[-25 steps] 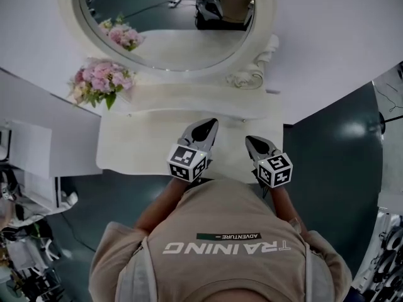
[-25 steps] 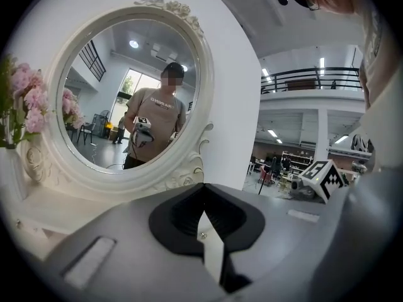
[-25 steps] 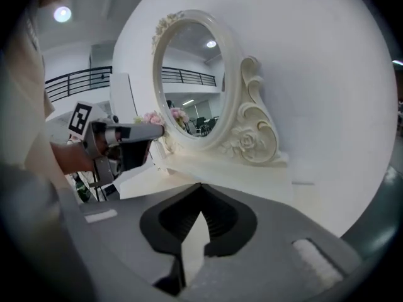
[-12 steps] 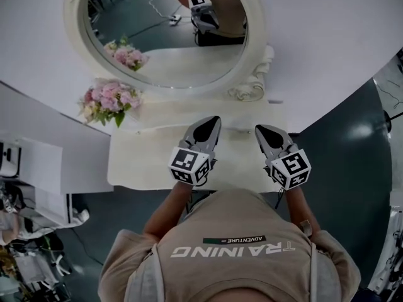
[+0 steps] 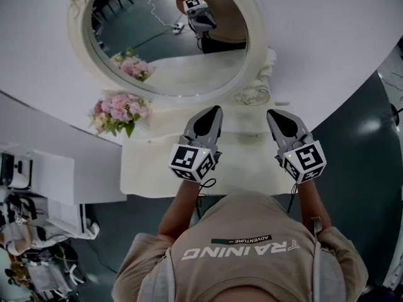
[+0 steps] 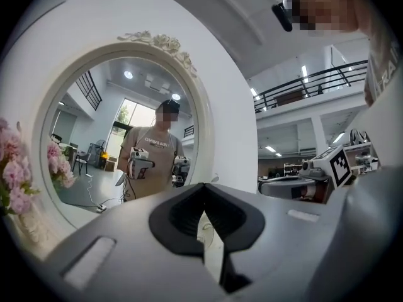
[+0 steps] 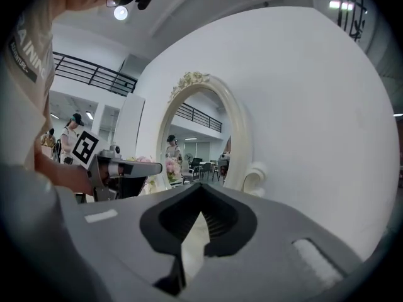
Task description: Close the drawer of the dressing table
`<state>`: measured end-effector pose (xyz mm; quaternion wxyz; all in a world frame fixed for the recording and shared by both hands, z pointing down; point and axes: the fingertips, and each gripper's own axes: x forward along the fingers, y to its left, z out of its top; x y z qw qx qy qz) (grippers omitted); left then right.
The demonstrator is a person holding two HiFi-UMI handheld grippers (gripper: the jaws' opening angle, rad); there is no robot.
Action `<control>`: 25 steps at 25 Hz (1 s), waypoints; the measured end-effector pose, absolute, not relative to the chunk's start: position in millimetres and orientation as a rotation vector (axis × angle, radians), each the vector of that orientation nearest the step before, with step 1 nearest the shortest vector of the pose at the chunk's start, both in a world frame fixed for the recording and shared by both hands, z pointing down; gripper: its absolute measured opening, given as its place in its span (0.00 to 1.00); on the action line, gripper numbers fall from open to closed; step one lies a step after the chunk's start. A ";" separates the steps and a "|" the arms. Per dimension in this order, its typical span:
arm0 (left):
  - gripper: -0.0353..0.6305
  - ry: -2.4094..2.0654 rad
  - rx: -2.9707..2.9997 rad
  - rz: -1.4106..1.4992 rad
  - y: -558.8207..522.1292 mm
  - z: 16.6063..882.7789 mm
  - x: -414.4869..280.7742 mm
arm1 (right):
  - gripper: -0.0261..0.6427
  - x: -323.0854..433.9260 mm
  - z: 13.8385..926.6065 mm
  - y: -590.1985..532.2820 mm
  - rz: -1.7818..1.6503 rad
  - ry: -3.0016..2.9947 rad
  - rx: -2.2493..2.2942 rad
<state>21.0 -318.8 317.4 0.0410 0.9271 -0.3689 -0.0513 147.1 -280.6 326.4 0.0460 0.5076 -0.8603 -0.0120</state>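
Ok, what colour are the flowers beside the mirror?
The flowers are mostly pink, with green leaves; the head view shows them best.

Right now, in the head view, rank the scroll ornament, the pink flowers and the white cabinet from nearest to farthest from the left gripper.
1. Scroll ornament, just right of the left gripper.
2. Pink flowers, farther off to the left.
3. White cabinet, far left, lower in the picture.

White dressing table (image 5: 157,168), pink flowers (image 5: 119,112) apparently standing at its back left
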 end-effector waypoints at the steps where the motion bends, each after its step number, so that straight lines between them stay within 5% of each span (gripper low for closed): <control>1: 0.08 -1.132 2.849 -0.173 -318.8 311.7 20.3 | 0.04 148.2 323.0 -282.3 -0.052 -2.618 1.558; 25: 0.08 -1.167 2.860 -0.116 -326.7 304.5 12.2 | 0.04 167.5 320.4 -283.7 -0.036 -2.605 1.678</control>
